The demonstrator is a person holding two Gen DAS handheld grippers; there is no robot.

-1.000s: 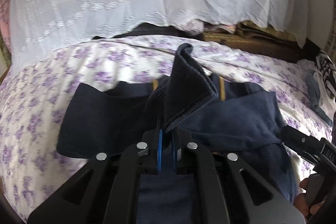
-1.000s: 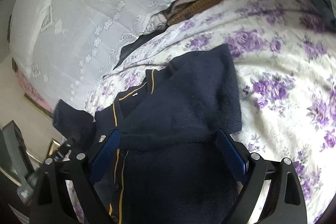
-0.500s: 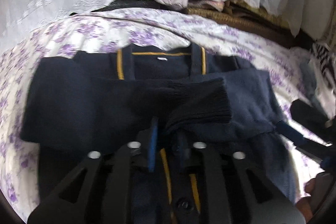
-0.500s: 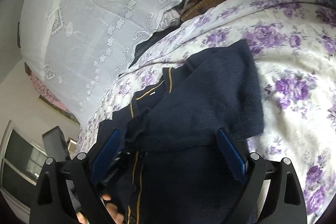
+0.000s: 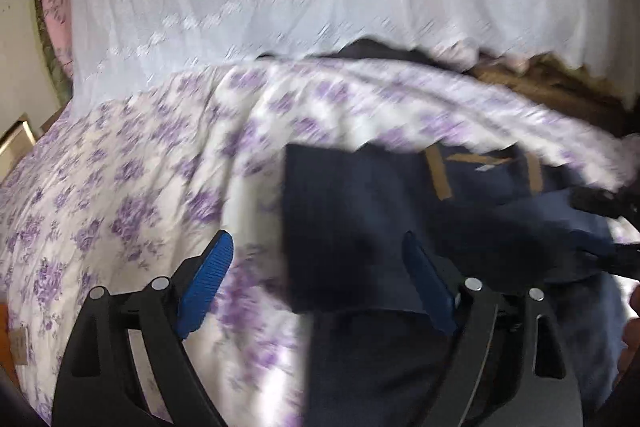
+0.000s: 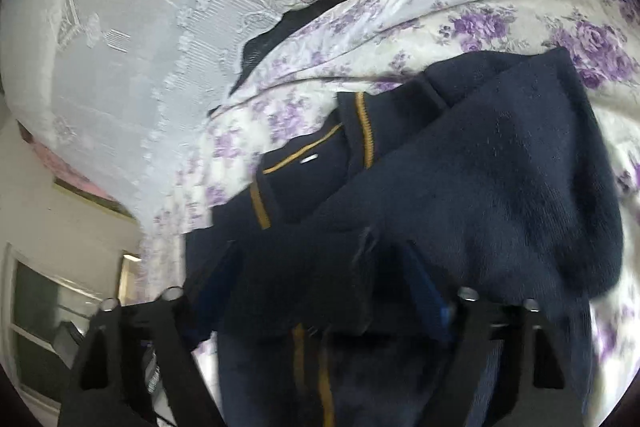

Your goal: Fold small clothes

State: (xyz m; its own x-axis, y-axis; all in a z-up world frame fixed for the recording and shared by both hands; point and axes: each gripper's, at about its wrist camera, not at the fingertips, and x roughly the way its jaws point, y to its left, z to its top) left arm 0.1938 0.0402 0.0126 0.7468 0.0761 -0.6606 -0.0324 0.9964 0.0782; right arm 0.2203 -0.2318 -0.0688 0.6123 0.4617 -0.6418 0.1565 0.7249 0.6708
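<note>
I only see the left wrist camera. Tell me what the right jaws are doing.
Observer: The right gripper hangs over the navy cardigan. Its jaws are closing with a folded sleeve cuff between them, and the pads do not seem to press on it yet.
Operator: Say where the other sleeve lies.
Observer: The other sleeve is folded diagonally across the chest, on top of the body.
Operator: Report the front opening.
Observer: Two gold stripes run from under the cuff toward the camera, so the front faces up.
</note>
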